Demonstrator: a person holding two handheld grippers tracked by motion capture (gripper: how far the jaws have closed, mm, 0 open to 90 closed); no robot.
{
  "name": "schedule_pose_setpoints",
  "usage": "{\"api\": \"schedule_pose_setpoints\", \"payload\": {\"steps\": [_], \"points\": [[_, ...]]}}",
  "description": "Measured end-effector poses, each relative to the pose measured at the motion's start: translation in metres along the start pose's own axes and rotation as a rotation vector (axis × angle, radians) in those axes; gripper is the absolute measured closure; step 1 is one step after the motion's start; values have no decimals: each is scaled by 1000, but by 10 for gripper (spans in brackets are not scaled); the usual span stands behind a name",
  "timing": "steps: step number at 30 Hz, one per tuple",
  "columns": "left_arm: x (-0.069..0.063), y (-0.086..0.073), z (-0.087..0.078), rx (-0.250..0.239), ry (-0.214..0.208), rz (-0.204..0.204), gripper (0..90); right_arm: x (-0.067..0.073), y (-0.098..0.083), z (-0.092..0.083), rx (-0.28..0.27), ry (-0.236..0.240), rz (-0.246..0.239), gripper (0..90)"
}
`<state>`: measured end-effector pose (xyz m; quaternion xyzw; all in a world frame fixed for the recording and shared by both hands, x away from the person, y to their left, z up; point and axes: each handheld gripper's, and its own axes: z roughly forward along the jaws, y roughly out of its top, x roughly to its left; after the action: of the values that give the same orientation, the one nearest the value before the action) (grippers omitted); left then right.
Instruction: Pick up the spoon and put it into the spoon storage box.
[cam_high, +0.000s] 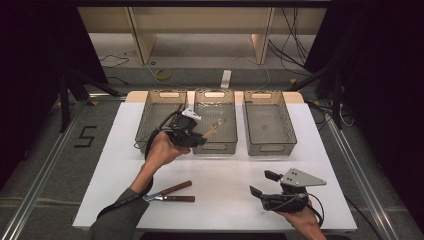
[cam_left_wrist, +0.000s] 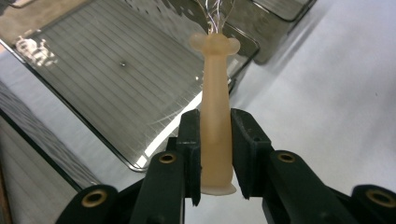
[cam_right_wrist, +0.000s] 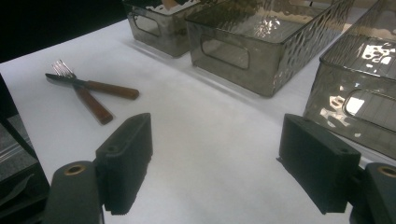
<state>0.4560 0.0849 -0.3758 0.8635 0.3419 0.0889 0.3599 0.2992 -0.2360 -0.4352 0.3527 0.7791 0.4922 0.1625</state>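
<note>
The left gripper (cam_high: 197, 136) clamps a pale handle (cam_left_wrist: 215, 116) over the middle bin (cam_high: 216, 145) — right gripper (cam_high: 264, 185) gapes empty above the table (cam_high: 225, 200) — a floor mark (cam_high: 86, 136) reads "5".

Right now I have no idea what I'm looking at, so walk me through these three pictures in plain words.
A person sits at a white table and holds a hand tool with two black jaws in each hand. The wide picture comes from a camera overhead; the other two come from small cameras riding on each tool, looking along its jaws.

At the far side stand three smoky see-through bins: the left bin, the middle bin and the right bin. Near the person's left arm lie a fork and a knife with brown wooden handles, crossed.

The left gripper is shut on the pale handle of a small utensil, held above the middle bin. Its far end glints, too blurred to name. The right gripper rests low over the table, jaws open and empty.
</note>
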Motion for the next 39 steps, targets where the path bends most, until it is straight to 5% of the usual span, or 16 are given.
{"api": "schedule_pose_setpoints", "payload": {"steps": [15,26,39], "points": [[22,16,11,-36,33,-86,737,-1,0,1,-2,4,6,265],[28,31,23,-39,57,-105,737,-1,0,1,-3,6,2,265],[37,31,37,-28,58,-157,736,-1,0,1,-6,5,3,265]]}}
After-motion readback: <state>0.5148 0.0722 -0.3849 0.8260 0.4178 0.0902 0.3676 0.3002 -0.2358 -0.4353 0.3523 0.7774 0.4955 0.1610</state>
